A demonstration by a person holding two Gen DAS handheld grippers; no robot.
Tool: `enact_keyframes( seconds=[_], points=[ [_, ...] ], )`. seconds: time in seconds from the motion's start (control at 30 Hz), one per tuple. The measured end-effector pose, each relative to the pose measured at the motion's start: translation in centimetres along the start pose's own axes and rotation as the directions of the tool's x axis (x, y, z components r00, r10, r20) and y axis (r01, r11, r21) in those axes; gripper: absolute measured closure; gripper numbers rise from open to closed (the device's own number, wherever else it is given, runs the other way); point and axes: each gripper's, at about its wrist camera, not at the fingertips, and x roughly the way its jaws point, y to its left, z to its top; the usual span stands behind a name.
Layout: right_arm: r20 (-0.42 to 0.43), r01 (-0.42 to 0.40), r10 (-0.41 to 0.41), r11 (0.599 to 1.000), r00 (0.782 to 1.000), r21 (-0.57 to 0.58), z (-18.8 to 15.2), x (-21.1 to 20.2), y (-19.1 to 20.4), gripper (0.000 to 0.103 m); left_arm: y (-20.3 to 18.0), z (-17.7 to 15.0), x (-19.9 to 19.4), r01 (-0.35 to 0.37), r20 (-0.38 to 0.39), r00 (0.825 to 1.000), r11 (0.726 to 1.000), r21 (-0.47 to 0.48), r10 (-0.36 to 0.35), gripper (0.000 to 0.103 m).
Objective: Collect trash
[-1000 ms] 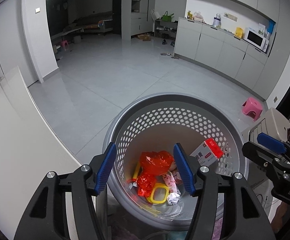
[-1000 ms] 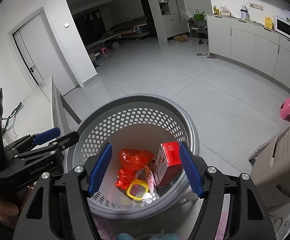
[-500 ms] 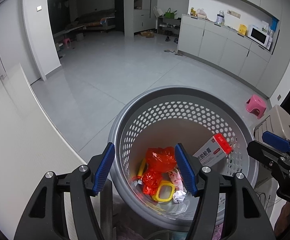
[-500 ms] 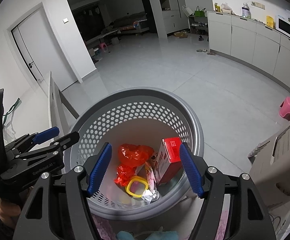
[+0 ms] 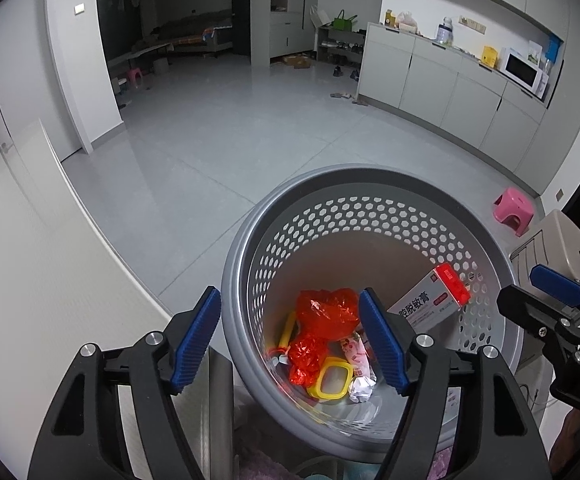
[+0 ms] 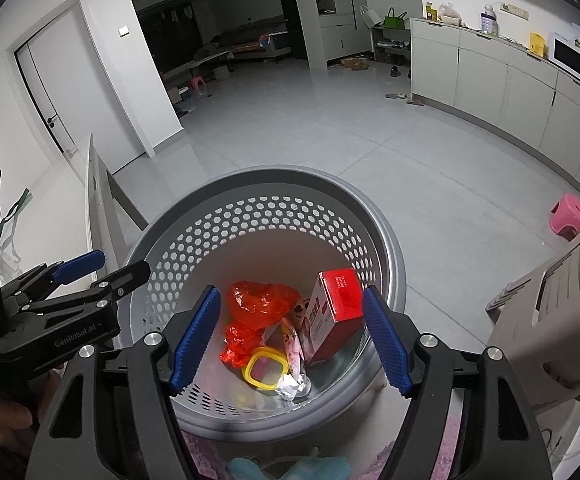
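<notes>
A grey perforated basket stands below both grippers. Inside it lie a crumpled red plastic bag, a red and white medicine box, a yellow-rimmed lid, a printed wrapper and a foil scrap. My left gripper is open and empty above the basket's near left rim. My right gripper is open and empty above the basket's near side. Each gripper shows in the other's view, the right one and the left one.
A white table surface lies to the left. A beige appliance stands to the right, and a pink stool on the floor beyond it. Pink fabric and a light blue object lie under the basket's near edge. Kitchen cabinets line the far right wall.
Both grippers have drawn back and up a little from the basket, so it sits lower and smaller in view. Both stay open. The trash in the basket has not moved.
</notes>
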Motion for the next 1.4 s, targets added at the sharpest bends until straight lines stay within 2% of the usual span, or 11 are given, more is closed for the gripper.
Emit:
enact_keyframes(
  seconds=[0.17,0.27,0.47,0.73,1.4],
  points=[
    [-0.003,0.013,-0.013,1.0,1.0,-0.006,-0.01,0.23,0.2,0.033,-0.1,0.13,0.11,0.006,-0.007,1.0,1.0,0.001,-0.006,0.033],
    [-0.007,0.014,-0.014,1.0,1.0,-0.006,0.0,0.42,0.36,0.033,-0.07,0.15,0.05,0.006,-0.004,1.0,1.0,-0.002,-0.006,0.027],
    [-0.012,0.012,-0.012,1.0,1.0,-0.013,-0.06,0.48,0.6,0.033,-0.33,-0.04,0.27,0.006,-0.006,1.0,1.0,0.007,-0.006,0.025],
    [-0.01,0.015,-0.015,1.0,1.0,-0.004,-0.2,0.41,0.41,0.033,-0.49,0.01,0.45,-0.015,-0.006,1.0,1.0,0.005,0.015,0.009],
    [0.002,0.016,-0.016,1.0,1.0,-0.011,-0.22,-0.25,0.34,0.033,-0.77,-0.07,0.17,-0.02,-0.005,1.0,0.999,0.029,0.02,0.008]
  ],
)
